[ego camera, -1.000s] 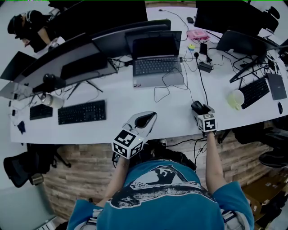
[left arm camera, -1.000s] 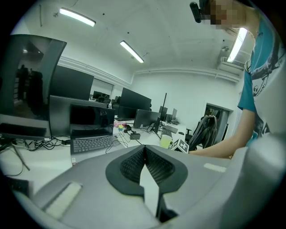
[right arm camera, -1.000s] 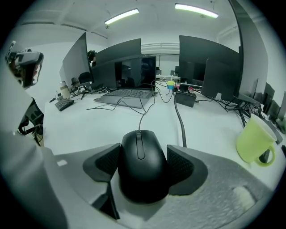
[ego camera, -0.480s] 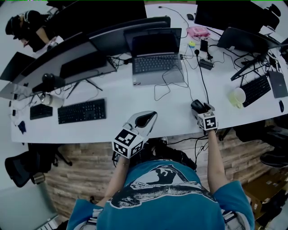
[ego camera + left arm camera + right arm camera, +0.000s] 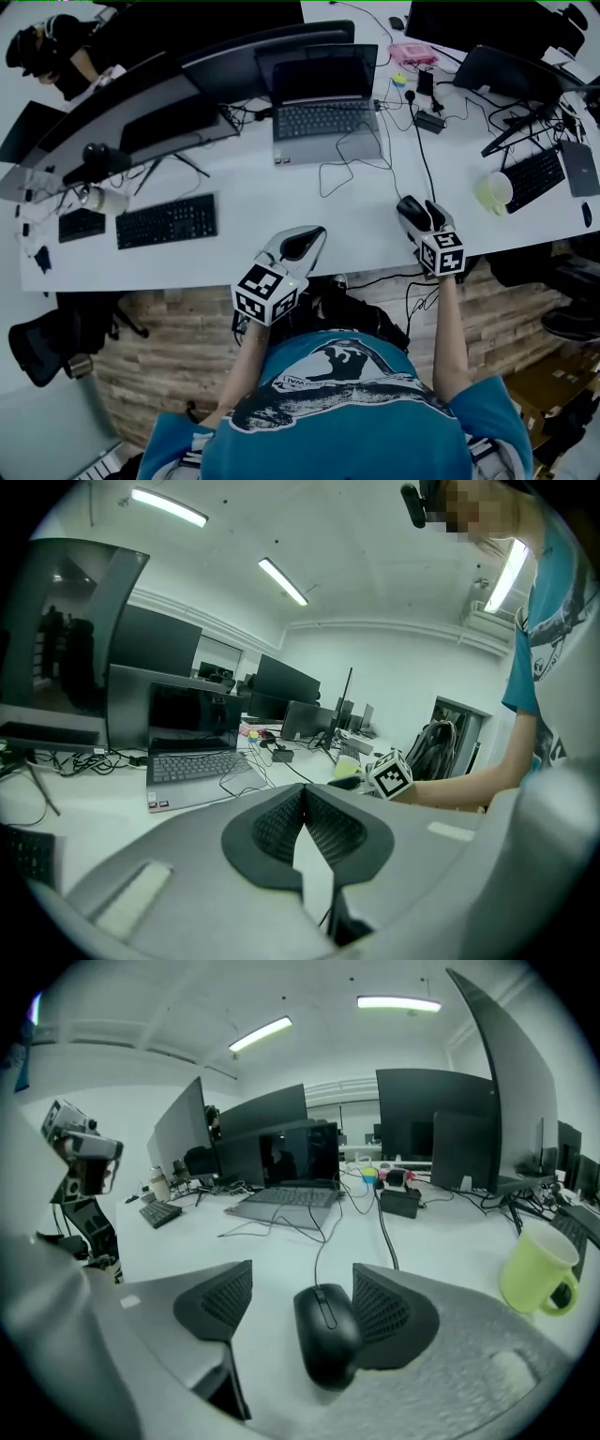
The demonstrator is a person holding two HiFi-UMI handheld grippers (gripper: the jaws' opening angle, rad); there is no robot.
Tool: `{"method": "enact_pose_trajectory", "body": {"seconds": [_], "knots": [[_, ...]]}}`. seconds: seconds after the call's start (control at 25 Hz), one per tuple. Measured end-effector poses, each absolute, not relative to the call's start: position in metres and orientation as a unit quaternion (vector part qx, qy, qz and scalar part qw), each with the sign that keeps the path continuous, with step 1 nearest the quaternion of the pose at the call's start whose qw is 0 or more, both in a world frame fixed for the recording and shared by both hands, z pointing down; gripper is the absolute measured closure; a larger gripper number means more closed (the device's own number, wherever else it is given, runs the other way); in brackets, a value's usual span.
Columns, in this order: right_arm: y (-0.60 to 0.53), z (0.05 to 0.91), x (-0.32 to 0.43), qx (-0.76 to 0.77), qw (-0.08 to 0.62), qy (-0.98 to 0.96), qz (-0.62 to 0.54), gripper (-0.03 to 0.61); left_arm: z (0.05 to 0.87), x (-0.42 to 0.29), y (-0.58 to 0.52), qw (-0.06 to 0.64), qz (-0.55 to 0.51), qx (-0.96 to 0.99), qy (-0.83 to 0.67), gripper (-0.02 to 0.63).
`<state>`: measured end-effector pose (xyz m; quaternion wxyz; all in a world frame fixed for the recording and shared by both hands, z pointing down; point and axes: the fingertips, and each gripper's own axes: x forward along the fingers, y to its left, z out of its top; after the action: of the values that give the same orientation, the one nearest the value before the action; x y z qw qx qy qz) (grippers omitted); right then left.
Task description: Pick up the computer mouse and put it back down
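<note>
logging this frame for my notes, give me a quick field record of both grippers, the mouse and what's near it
left gripper: jaws together, nothing between them, near the front desk edge
right gripper: jaws apart, one on each side of the mouse
computer mouse: black, wired, lying on the desk, against the pad on the right of the right gripper view, gap to the other pad
desk: white, cables trailing across it
mug: yellow-green, upright, right of the mouse
laptop: open, screen dark, beyond the mouse
grip status: mouse not clamped
</note>
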<state>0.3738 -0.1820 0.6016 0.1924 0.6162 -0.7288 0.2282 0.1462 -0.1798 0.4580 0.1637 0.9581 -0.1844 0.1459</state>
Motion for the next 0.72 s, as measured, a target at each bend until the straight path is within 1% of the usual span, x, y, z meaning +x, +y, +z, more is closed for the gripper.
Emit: {"method": "enact_pose_trajectory", "body": {"seconds": [0.12, 0.4, 0.48, 0.72], "knots": [[-0.176, 0.569, 0.356, 0.612, 0.165, -0.747, 0.198, 0.290, 0.457, 0.145, -0.176, 0.162, 0.146, 0.960, -0.175, 0.598], [-0.155, 0.508, 0.296, 0.603, 0.141, -0.773, 0.142, 0.325, 0.446, 0.127, -0.168, 0.150, 0.141, 0.965, -0.160, 0.598], [-0.150, 0.496, 0.277, 0.604, 0.129, -0.774, 0.139, 0.327, 0.445, 0.114, -0.164, 0.148, 0.141, 0.966, -0.160, 0.598], [-0.140, 0.472, 0.210, 0.602, 0.107, -0.781, 0.130, 0.358, 0.444, 0.057, -0.151, 0.140, 0.150, 0.965, -0.164, 0.598]]}}
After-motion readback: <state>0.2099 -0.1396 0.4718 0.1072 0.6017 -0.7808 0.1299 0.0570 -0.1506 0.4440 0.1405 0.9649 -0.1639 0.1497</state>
